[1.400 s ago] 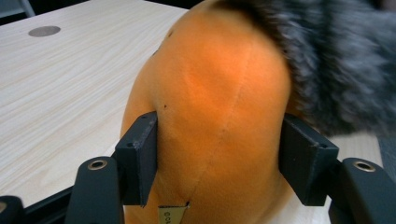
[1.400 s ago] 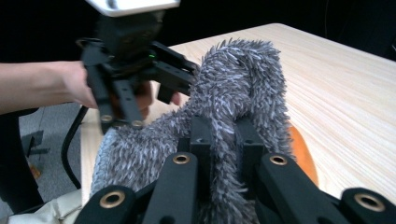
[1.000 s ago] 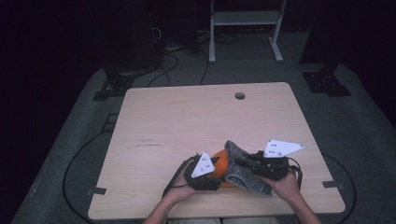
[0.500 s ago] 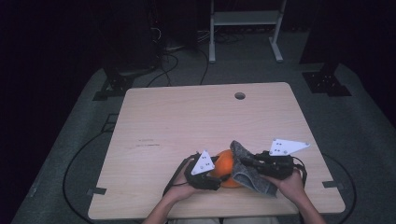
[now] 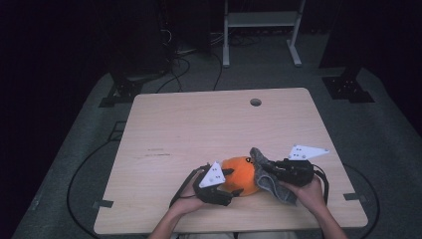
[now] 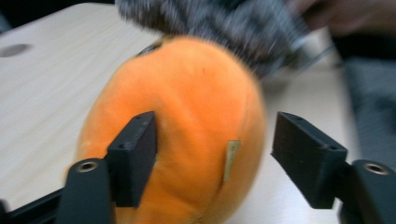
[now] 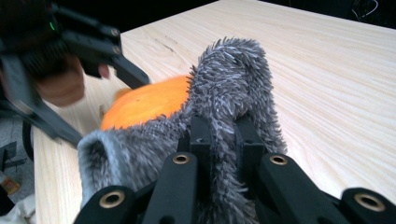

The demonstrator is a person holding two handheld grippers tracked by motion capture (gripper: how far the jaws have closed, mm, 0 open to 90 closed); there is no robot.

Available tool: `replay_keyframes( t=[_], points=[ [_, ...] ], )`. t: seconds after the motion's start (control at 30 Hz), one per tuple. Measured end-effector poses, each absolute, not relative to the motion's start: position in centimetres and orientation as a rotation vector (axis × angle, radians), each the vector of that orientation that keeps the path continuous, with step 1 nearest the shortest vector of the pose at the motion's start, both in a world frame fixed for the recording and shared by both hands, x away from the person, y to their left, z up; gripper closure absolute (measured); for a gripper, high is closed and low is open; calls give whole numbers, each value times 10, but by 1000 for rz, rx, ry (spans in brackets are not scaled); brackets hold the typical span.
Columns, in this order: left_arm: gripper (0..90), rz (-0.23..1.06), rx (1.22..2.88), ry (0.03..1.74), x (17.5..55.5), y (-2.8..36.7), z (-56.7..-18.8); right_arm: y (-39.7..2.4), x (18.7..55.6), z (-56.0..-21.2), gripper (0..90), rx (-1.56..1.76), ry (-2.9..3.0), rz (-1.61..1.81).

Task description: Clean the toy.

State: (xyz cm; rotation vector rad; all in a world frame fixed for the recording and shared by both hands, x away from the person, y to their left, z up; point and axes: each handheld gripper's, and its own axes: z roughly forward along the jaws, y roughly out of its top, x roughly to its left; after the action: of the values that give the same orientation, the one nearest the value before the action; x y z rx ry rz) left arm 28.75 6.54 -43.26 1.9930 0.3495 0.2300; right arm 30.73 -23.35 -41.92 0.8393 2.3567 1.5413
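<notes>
A pale wooden desk (image 5: 199, 134) is standing on a grey floor mat, with a small round hole (image 5: 256, 102) near its far edge. An orange plush toy (image 5: 242, 174) is resting on the desk close to the near edge, right of centre. A grey shaggy cloth (image 5: 271, 174) is lying against the toy's right side (partly draped onto it), its lower end trailing on the desk.

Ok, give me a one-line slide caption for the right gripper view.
Right tongs clamped on a fuzzy grey cloth draped against an orange plush toy on the wooden table.
</notes>
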Motion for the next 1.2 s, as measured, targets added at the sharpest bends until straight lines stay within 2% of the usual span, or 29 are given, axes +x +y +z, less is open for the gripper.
replay_keyframes(
  t=[0.17,0.27,0.43,0.57,0.77,0.9,0.97,1.2],
  points=[
    [243,293,1935,452,294,63,-432,-229,301,-421,806,739,2434,1585],
    [271,280,1952,503,295,58,-440,-226,298,-417,806,721,2440,1544],
    [344,307,2041,440,287,51,-440,-215,291,-403,806,641,2404,1615],
    [376,286,2055,425,285,54,-440,-216,298,-414,806,688,2441,1555],
    [376,286,2070,408,284,53,-440,-236,298,-416,806,771,2416,1520],
    [377,280,2064,418,284,53,-441,-229,290,-410,805,669,2442,1641],
    [377,278,2066,415,284,54,-440,-224,290,-412,805,649,2464,1587],
    [375,264,2064,407,283,55,-440,-248,299,-428,805,811,2460,1510]
  ],
)
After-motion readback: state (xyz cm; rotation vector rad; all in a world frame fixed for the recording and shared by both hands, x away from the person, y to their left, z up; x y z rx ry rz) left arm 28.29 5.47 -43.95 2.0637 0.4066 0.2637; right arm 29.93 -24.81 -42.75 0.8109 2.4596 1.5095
